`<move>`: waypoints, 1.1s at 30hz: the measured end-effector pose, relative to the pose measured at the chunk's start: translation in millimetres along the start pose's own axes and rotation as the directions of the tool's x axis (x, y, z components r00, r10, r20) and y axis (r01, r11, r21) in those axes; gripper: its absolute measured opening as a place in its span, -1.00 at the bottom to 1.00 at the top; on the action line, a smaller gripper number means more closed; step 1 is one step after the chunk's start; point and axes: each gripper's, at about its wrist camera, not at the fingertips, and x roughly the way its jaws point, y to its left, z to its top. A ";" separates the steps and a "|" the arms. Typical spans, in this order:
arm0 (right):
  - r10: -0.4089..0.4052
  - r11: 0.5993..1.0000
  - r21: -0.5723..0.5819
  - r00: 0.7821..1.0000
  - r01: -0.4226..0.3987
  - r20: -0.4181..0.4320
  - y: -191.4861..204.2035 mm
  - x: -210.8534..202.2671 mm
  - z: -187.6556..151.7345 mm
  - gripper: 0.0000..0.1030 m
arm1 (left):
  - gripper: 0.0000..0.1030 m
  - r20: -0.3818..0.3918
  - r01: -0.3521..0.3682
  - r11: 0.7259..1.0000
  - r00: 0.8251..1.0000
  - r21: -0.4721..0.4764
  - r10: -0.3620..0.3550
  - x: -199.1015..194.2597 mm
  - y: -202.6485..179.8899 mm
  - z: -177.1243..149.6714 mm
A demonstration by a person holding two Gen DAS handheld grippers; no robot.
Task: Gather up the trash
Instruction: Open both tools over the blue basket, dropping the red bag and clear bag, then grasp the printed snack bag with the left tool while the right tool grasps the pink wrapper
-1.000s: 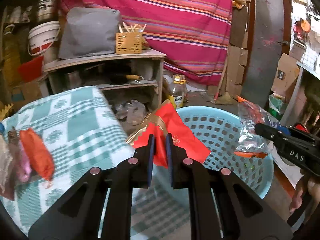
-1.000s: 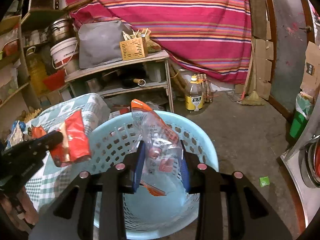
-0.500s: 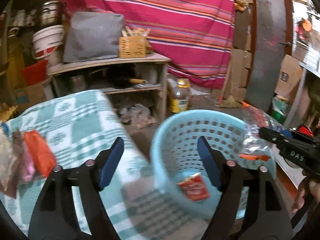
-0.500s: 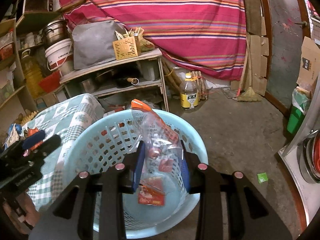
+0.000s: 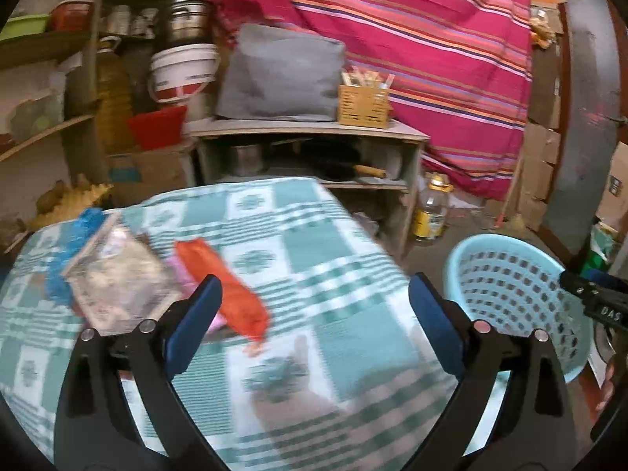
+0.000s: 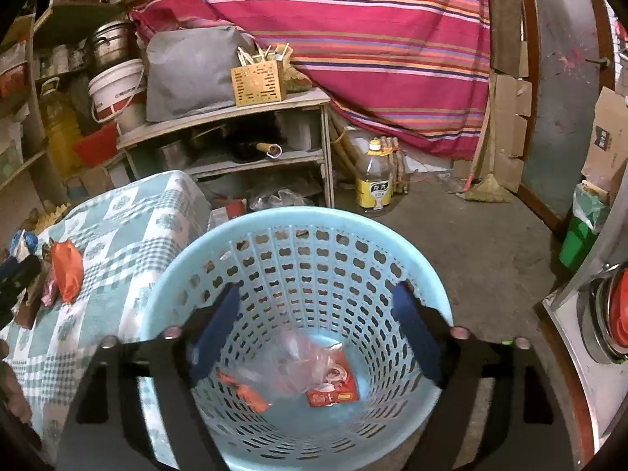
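Observation:
A light blue perforated basket (image 6: 353, 235) stands on the floor beside the table; it also shows in the left wrist view (image 5: 510, 274). Inside lie a red wrapper (image 6: 333, 388) and a clear plastic bag (image 6: 290, 365) with orange trim. My right gripper (image 6: 314, 333) is open and empty over the basket. My left gripper (image 5: 314, 314) is open and empty above the green checked tablecloth (image 5: 314, 235). On the cloth lie an orange wrapper (image 5: 219, 282), a clear packet (image 5: 117, 278), a pink wrapper (image 5: 184, 282) and a blue wrapper (image 5: 78, 235).
A low shelf unit (image 6: 235, 125) with a grey bag, wooden box and pans stands behind the table. An oil bottle (image 6: 375, 180) sits on the floor. A striped red cloth (image 6: 353, 39) hangs behind. A green bin (image 6: 581, 235) stands at right.
My left gripper opened, dropped the red wrapper into the basket and swung left over the table. My right gripper opened and the clear bag fell into the basket.

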 end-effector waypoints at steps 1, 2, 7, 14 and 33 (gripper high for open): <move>0.005 1.000 0.003 1.000 -0.005 0.005 2.9 -1.9 0.5 0.64 | 0.84 0.002 -0.014 1.000 1.000 -0.009 0.014 -2.3 8.1 0.0; 0.015 1.000 0.006 1.000 -0.015 0.020 10.5 -6.1 1.2 0.67 | 0.85 0.005 -0.031 0.999 1.000 -0.020 0.031 -5.0 18.7 -0.2; 0.072 0.997 -0.017 0.996 -0.071 0.057 51.5 -16.1 3.1 0.72 | 0.85 0.009 -0.113 0.991 0.993 -0.073 0.114 -14.0 64.8 -2.9; 0.130 0.986 -0.112 0.991 -0.126 0.027 119.7 -10.0 -3.1 0.72 | 0.84 -0.074 -0.183 0.969 0.982 -0.163 0.173 -1.9 130.9 -15.1; 0.181 0.953 -0.242 0.983 -0.180 -0.020 201.6 2.7 -17.1 0.72 | -0.94 -0.198 -0.073 0.984 0.979 -0.164 0.039 15.2 163.7 -27.1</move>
